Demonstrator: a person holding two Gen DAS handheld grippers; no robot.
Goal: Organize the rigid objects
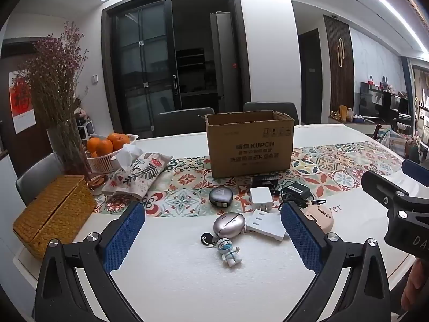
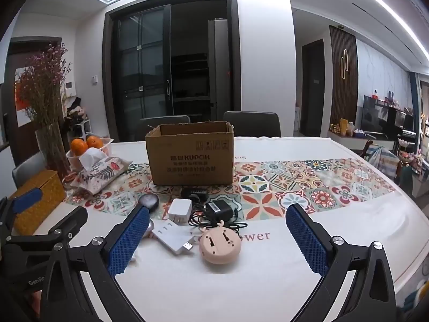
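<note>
An open cardboard box (image 1: 249, 145) stands on the patterned runner; it also shows in the right wrist view (image 2: 190, 155). In front of it lie a dark oval case (image 1: 220, 196), a white cube charger (image 1: 260, 196), a black adapter with cable (image 1: 296, 191), a silver oval case (image 1: 230, 224), a white flat plug strip (image 1: 266, 225), a pink round device (image 2: 220, 244) and a small figurine keychain (image 1: 228, 251). My left gripper (image 1: 213, 237) is open and empty above the figurine. My right gripper (image 2: 217, 244) is open and empty around the pink device.
A woven yellow box (image 1: 53, 214), a fabric tissue cover (image 1: 136, 174), a basket of oranges (image 1: 107, 147) and a vase of dried flowers (image 1: 67, 145) stand at the left. Chairs (image 2: 252, 123) stand behind the table (image 1: 201, 281).
</note>
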